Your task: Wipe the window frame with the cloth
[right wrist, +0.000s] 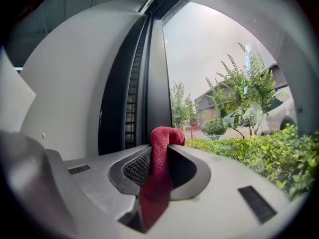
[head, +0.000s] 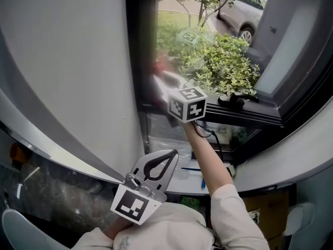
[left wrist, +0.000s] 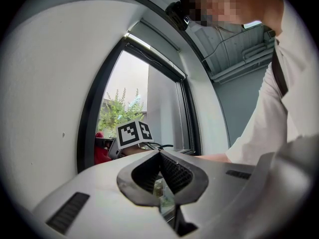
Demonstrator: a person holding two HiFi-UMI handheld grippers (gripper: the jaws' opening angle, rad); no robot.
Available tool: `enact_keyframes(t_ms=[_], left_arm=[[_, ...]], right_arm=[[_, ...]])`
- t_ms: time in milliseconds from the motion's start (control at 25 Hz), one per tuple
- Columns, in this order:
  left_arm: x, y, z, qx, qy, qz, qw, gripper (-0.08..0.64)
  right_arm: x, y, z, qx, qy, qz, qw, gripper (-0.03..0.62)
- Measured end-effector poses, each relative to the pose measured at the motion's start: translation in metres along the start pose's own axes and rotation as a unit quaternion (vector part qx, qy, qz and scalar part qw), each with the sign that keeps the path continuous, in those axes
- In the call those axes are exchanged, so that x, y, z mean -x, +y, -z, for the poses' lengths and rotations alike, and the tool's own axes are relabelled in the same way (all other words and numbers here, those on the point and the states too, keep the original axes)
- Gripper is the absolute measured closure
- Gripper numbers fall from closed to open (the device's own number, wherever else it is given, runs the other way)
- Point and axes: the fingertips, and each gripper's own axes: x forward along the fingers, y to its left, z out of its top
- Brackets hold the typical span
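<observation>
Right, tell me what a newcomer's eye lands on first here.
The red cloth pinched in the right claw, raised by the dark window frame, grabs attention first. Next come the bright green bushes outside the glass. The left claw is shut on nothing, low near the person's chest.

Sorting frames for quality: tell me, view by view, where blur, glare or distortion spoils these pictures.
Head view: the red cloth and right tool tip are smeared with blur; the wall edge bows. Left gripper view: dark round border, window frame curved, shut left tool sharp. Right gripper view: cloth crisp, sky washed out.
</observation>
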Motion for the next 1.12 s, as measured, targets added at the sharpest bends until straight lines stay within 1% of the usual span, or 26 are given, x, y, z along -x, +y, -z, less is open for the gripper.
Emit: enact_keyframes(t_ms=[80, 120, 200, 280, 360, 440, 520, 640, 680, 720, 840, 1120], left_arm=[[0.001, -0.001, 0.0, 0.001, 0.0, 0.002, 1.0, 0.552], [0.002, 0.0, 0.001, 0.002, 0.001, 0.002, 1.0, 0.552], [0.003, 0.001, 0.002, 0.002, 0.002, 0.003, 1.0, 0.552], [0.004, 0.001, 0.002, 0.001, 0.002, 0.003, 1.0, 0.552], [0.005, 0.002, 0.001, -0.001, 0.001, 0.004, 1.0, 0.552], [0.007, 0.004, 0.001, -0.001, 0.0, 0.003, 1.0, 0.552], [0.008, 0.007, 0.001, 0.001, -0.001, 0.001, 1.0, 0.552], [0.01, 0.01, 0.001, 0.003, -0.002, -0.003, 1.0, 0.552], [0.01, 0.01, 0.0, 0.003, -0.003, -0.004, 1.0, 0.552], [0.01, 0.01, 0.0, 0.003, -0.004, -0.005, 1.0, 0.552], [0.012, 0.012, 0.0, 0.004, -0.004, -0.008, 0.9999, 0.552], [0.013, 0.021, 0.006, 0.017, 0.003, -0.025, 0.9995, 0.552]], right_arm=[[0.001, 0.001, 0.011, 0.002, 0.016, 0.006, 1.0, 0.502], [0.001, 0.002, 0.017, 0.011, 0.026, 0.012, 1.0, 0.502], [0.002, 0.003, 0.026, 0.048, 0.047, 0.031, 0.997, 0.503], [0.003, 0.002, 0.033, 0.084, 0.07, 0.055, 0.992, 0.503], [0.003, -0.001, 0.037, 0.098, 0.09, 0.073, 0.988, 0.503], [0.003, -0.001, 0.042, 0.107, 0.109, 0.081, 0.985, 0.503], [0.004, 0.002, 0.046, 0.137, 0.131, 0.094, 0.977, 0.503], [0.007, 0.004, 0.052, 0.192, 0.162, 0.128, 0.959, 0.503], [0.008, 0.004, 0.054, 0.198, 0.166, 0.138, 0.956, 0.503], [0.009, 0.003, 0.055, 0.196, 0.165, 0.145, 0.956, 0.503], [0.013, 0.001, 0.056, 0.181, 0.151, 0.154, 0.96, 0.503], [0.02, -0.003, 0.056, 0.173, 0.139, 0.163, 0.961, 0.503]])
